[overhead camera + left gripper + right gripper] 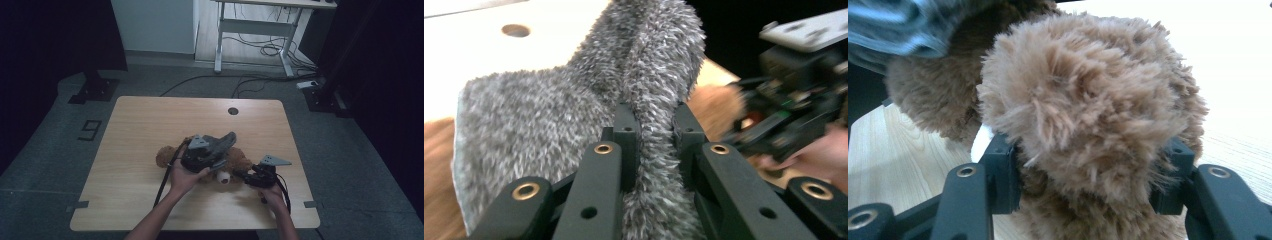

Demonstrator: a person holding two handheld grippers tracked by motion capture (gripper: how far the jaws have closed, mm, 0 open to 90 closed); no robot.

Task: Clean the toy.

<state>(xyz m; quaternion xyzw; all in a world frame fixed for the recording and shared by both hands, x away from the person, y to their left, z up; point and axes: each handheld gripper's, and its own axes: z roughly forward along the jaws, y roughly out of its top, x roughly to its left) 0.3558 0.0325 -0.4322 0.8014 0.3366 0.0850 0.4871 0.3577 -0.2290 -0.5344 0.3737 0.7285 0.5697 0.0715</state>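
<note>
The grey fuzzy cloth (pixel 574 115) is pinched tight in the left hand-held gripper (pixel 207 155), lifted just above the brown teddy bear (pixel 240 162) lying across the middle of the desk (pixel 135 145). A furry limb of the bear is clamped by the right hand-held gripper (pixel 252 177), to the right of the cloth, with the bear's length running left to right. Beyond the pale wooden desk, a grey floor with cables (pixel 250 80) is seen.

Brown plush bear (pixel 235 165) lies mid-table, fuzzy grey cloth (pixel 220 143) seemingly draped above.
</note>
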